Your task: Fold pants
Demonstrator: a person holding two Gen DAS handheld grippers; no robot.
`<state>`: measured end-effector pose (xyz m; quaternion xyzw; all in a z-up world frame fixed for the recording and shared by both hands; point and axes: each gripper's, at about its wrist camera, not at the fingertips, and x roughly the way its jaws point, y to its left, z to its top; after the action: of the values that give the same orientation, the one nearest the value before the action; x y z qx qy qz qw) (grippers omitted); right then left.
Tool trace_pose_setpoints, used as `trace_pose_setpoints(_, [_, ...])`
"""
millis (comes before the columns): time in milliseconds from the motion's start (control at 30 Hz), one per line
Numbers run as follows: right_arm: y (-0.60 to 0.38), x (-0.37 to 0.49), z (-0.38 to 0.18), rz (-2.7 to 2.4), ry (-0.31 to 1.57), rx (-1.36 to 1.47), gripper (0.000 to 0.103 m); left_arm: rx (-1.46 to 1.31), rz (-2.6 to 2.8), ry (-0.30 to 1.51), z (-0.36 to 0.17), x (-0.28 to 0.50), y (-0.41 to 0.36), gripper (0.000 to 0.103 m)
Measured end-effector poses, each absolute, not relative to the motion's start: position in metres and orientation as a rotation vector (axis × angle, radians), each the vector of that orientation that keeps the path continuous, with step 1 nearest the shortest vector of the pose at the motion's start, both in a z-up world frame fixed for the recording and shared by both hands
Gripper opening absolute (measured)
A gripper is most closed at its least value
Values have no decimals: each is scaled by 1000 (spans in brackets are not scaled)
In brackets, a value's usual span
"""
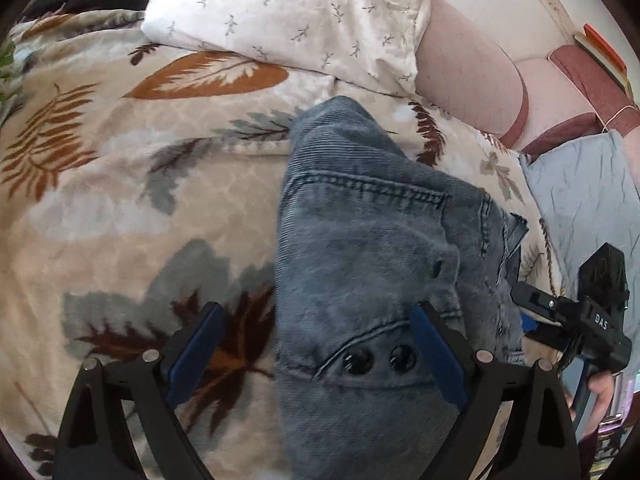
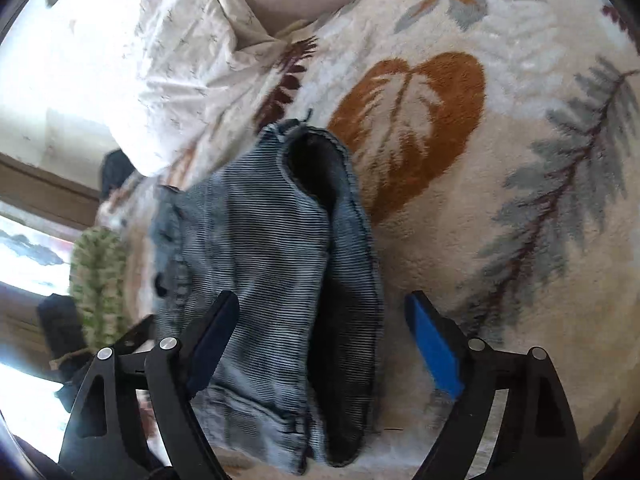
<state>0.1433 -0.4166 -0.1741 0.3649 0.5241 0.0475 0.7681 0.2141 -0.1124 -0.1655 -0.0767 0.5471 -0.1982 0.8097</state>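
Jeans (image 1: 360, 240) bunched mid-blanket (image 1: 120, 200) below pillow (image 1: 288, 12), partly folded; left gripper (image 1: 316, 344) and right gripper (image 2: 320, 344) both spread wide, gripping nothing, apparently poised for fresh holds.

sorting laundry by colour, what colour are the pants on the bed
Faded blue denim pants, with darker seams; clearest in the left wrist view.

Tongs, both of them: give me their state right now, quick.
Left tongs: open, nothing gripped; jeans lie between the fingers.
Right tongs: open, nothing gripped; the jeans lie between them on the blanket.
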Motion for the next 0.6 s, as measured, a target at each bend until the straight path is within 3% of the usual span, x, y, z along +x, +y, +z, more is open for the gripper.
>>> trace_pose_setpoints(167, [-407,150,-181,154,1137,824,86,-196,-464,1173,-168,220,-124,95])
trace_pose_setpoints(400, [-393,154,-183,201,1120,820,84,-146,-496,1139,-169,211,-134,84])
trace_pose_setpoints(600, [-386,155,-183,184,1131,778,62,-127,-490,1104,-166,207,-129,62])
